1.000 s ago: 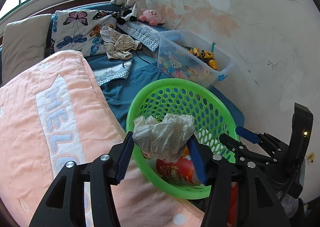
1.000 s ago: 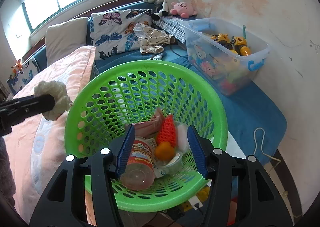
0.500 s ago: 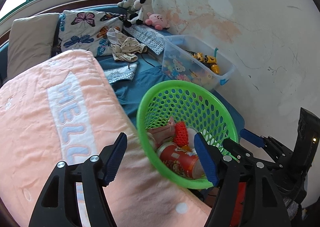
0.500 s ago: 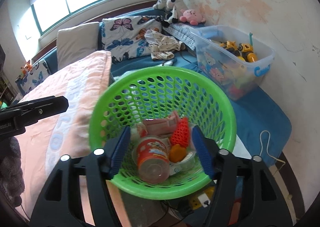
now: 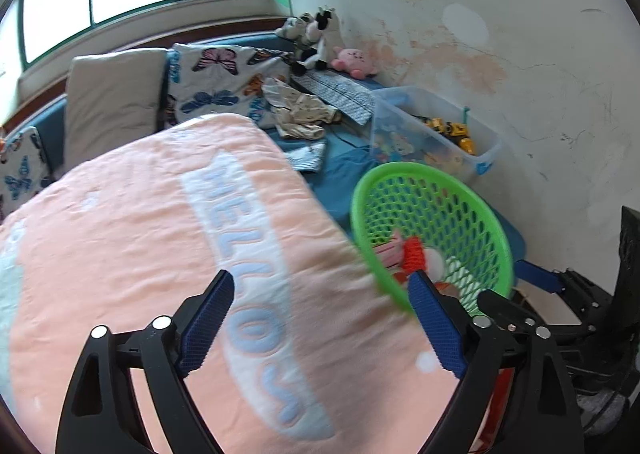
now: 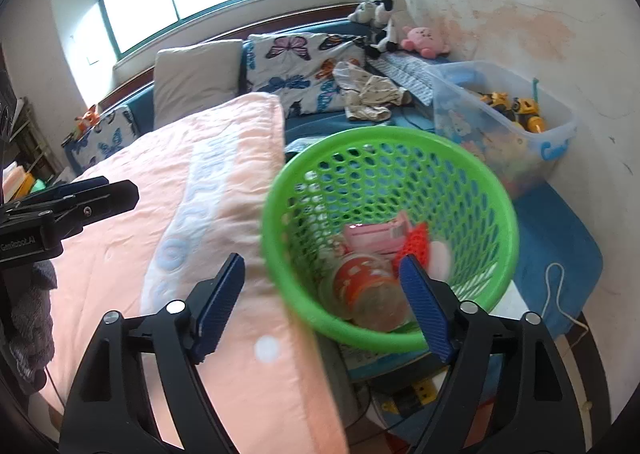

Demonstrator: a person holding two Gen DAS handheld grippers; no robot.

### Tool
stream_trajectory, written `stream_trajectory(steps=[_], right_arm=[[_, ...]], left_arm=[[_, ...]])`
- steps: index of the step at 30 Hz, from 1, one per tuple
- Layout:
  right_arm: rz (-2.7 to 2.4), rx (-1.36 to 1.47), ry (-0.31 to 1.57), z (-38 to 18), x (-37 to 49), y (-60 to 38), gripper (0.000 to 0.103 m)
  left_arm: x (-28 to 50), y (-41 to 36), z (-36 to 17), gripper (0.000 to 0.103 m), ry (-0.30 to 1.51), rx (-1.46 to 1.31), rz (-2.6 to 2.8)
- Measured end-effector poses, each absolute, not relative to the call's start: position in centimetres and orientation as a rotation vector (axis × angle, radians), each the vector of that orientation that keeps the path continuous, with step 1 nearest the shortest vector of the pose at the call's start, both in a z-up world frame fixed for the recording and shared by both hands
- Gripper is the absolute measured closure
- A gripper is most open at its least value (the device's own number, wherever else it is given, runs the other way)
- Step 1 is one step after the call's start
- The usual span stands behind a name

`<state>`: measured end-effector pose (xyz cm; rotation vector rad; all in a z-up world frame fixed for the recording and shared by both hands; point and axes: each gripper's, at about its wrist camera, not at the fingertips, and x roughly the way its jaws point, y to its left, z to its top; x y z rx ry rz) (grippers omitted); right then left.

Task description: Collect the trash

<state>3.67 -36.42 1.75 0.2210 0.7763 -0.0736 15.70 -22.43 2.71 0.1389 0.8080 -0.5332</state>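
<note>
A green perforated basket [image 6: 384,150] sits beside the bed and holds trash: a red can [image 6: 360,278], a pink carton [image 6: 372,234] and a red net piece [image 6: 416,244]. The basket also shows in the left wrist view [image 5: 400,174]. My left gripper [image 5: 320,322] is open and empty over the peach blanket [image 5: 140,234], left of the basket. My right gripper [image 6: 324,306] is open and empty, straddling the basket's near rim. The left gripper also shows at the left edge of the right wrist view [image 6: 80,198]. The crumpled tissue is not in sight.
A clear toy bin [image 6: 504,122] stands behind the basket against the stained wall. Pillows [image 5: 116,94], loose clothes [image 5: 300,118] and plush toys [image 5: 320,34] lie at the far end of the bed. A blue mat [image 6: 556,238] and a white cord lie right of the basket.
A second ago my left gripper held a crumpled tissue over the basket. It has let go, opened wide and pulled back left over the blanket. The right gripper has drifted left.
</note>
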Motion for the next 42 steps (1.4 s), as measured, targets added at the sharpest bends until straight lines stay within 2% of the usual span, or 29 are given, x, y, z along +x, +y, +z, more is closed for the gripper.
stream_trajectory(steps=[2, 4, 16, 42], right_arm=[[-0.061, 0.215, 0.774, 1.9, 3.3, -35.6, 0.019], [-0.047, 0.207, 0.774, 2.0, 3.1, -34.7, 0.017], [-0.011, 0.162, 0.751, 2.5, 1.2, -30.6, 0.005], [0.062, 0.11, 0.754, 2.0, -0.5, -24.1, 0.004]], left_arm=[[15.0, -21.3, 2.9, 0.015, 0.793, 0.146, -0.506], [14.4, -20.3, 3.0, 0.008, 0.78, 0.153, -0.486], [11.2, -14.5, 2.6, 0.007, 0.757, 0.173, -0.344], [6.3, -4.5, 0.9, 0.007, 0.758, 0.123, -0.135]])
